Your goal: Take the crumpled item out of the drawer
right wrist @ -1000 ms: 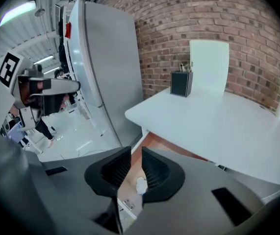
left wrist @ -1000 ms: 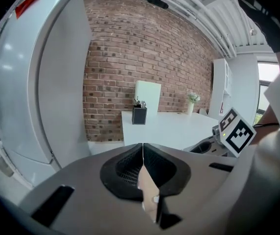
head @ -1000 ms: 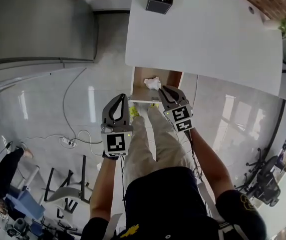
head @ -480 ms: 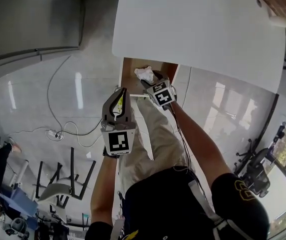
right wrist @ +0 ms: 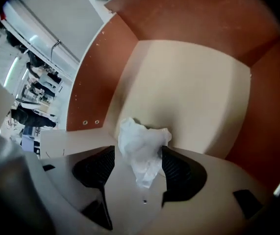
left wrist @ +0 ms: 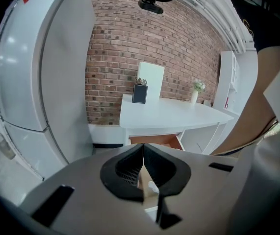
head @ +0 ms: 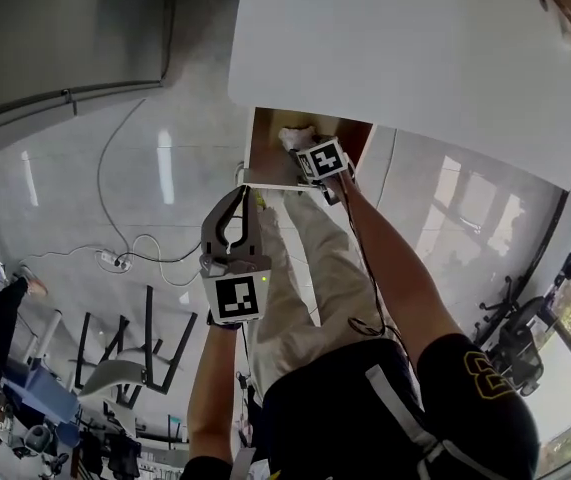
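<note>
White crumpled item [right wrist: 136, 137], a thin creased sheet wadded into an irregular lump, sat between the jaws of the right gripper [right wrist: 138, 152]. Jaws stood wide apart with black ribbed pads either side, one pad right against the sheet, the other with a sliver of gap, so not clamped. It lay on the pale smooth floor of the drawer [right wrist: 193, 92]. Drawer side walls were reddish-brown board, with two small holes in the left one. In the head view the right gripper [head: 308, 151] reached down into the open drawer [head: 265, 153], with the crumpled item [head: 293, 135] just beyond its tips. Print seen: a black-and-white square marker [head: 322, 159] on the right gripper's cube, and a similar one on the left gripper's cube. Left gripper [head: 242, 193] hung outside the drawer, just before its front panel, grey moulded body. In its own view the left gripper [left wrist: 142, 160] had its jaws closed together, nothing between them. Drawer hung under a white flat-topped desk [head: 415, 58] with a rounded corner. Desk [left wrist: 169, 115] stood against a red brick wall [left wrist: 115, 48], with a small black holder [left wrist: 140, 94] and a little potted plant [left wrist: 196, 86] on top. Floor [head: 95, 188] was glossy light tile, with a thin cable [head: 125, 253] looped across it.
</note>
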